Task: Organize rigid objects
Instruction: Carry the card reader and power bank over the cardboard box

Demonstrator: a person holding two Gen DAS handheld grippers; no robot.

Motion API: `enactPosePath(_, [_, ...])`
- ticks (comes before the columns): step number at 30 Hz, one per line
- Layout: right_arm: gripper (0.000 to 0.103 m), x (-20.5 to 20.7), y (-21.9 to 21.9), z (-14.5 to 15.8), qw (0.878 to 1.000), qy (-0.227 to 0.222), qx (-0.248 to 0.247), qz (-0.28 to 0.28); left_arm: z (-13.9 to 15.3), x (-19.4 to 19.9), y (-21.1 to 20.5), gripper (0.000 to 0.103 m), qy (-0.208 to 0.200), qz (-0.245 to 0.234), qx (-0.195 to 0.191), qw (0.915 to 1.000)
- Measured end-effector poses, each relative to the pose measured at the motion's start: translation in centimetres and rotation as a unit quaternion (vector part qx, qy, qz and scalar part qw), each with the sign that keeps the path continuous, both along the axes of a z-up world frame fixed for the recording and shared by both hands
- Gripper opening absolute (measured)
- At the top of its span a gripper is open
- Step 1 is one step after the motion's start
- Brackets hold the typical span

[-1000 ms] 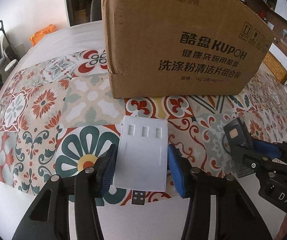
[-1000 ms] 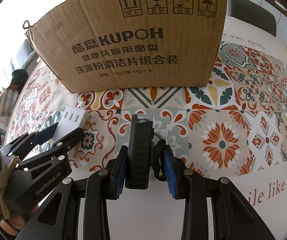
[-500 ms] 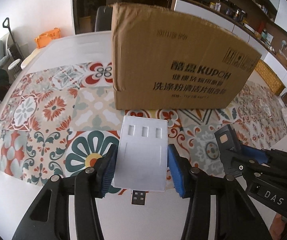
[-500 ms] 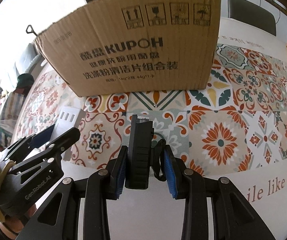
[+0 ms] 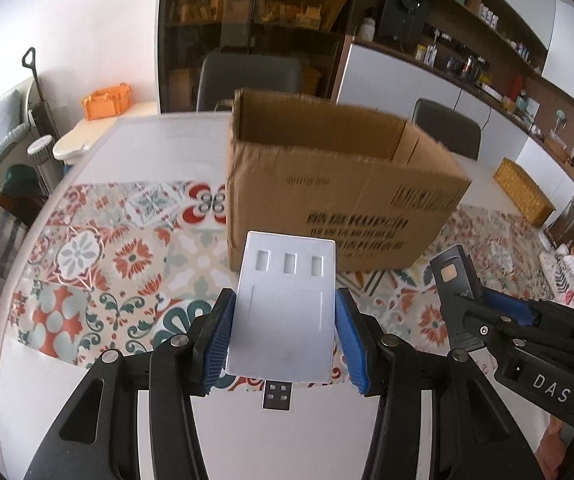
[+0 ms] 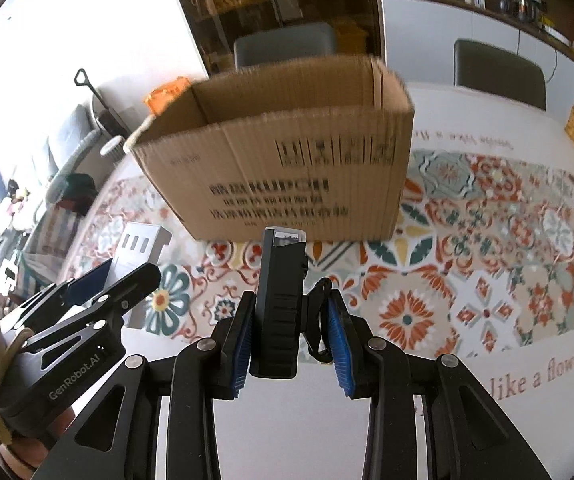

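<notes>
A: What did the left gripper [image 5: 285, 332] have?

B: Its blue ribbed pads [image 5: 219, 334] were clamped on the long edges of a flat white plastic USB hub [image 5: 285, 308] with three small rectangular slots near its far end and a black-and-silver plug sticking out the near end. It was held clear of the table.

A: And the right gripper [image 6: 290, 334]?

B: Closed on a chunky black plastic device [image 6: 281, 304], standing on edge between the pads. A black loop hung on its right side, maybe a strap, though the view was too cramped to be sure.

A: Where was the box?

B: The open brown cardboard box [image 5: 327, 184] with black printed lettering stood at twelve o'clock from both grippers, on the white table [image 5: 159, 140] over a floral tile-patterned runner [image 5: 99, 256]. Its top was open, and its floor was out of view.

A: Could each camera see the other gripper?

B: Yes. The right one sat at three o'clock in the left view, the left one at nine o'clock in the right view.
</notes>
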State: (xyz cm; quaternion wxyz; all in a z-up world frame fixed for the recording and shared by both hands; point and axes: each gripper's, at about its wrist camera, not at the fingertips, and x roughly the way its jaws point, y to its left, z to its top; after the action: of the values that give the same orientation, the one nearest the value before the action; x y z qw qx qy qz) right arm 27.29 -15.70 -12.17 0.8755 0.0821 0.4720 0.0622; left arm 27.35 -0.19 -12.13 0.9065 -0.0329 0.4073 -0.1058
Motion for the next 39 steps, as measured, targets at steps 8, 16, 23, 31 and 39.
enactPosePath(8, [0.035, -0.3, -0.1, 3.9, 0.999, -0.043, -0.004, 0.010, 3.5, -0.2, -0.2, 0.049, -0.034, 0.003, -0.005, 0.9994])
enactPosePath(16, [0.035, -0.4, -0.5, 7.4, 0.996, -0.083, 0.003, 0.009, 6.9, 0.0, -0.5, 0.049, -0.071, 0.001, -0.007, 0.9974])
enactPosePath(23, [0.035, 0.2, -0.8, 10.0, 0.993, -0.121, 0.001, 0.010, 9.4, 1.1, -0.7, 0.049, -0.100, -0.003, -0.008, 0.9949])
enactPosePath(31, [0.035, 2.3, -1.0, 11.8, 0.988, -0.155, -0.003, 0.012, 11.3, 3.5, -1.3, 0.049, -0.115, -0.006, -0.007, 0.9933])
enactPosePath(39, [0.035, 5.6, -1.2, 12.8, 0.987, -0.161, -0.012, 0.010, 12.7, 6.5, -2.1, 0.049, -0.123, -0.008, -0.005, 0.9924])
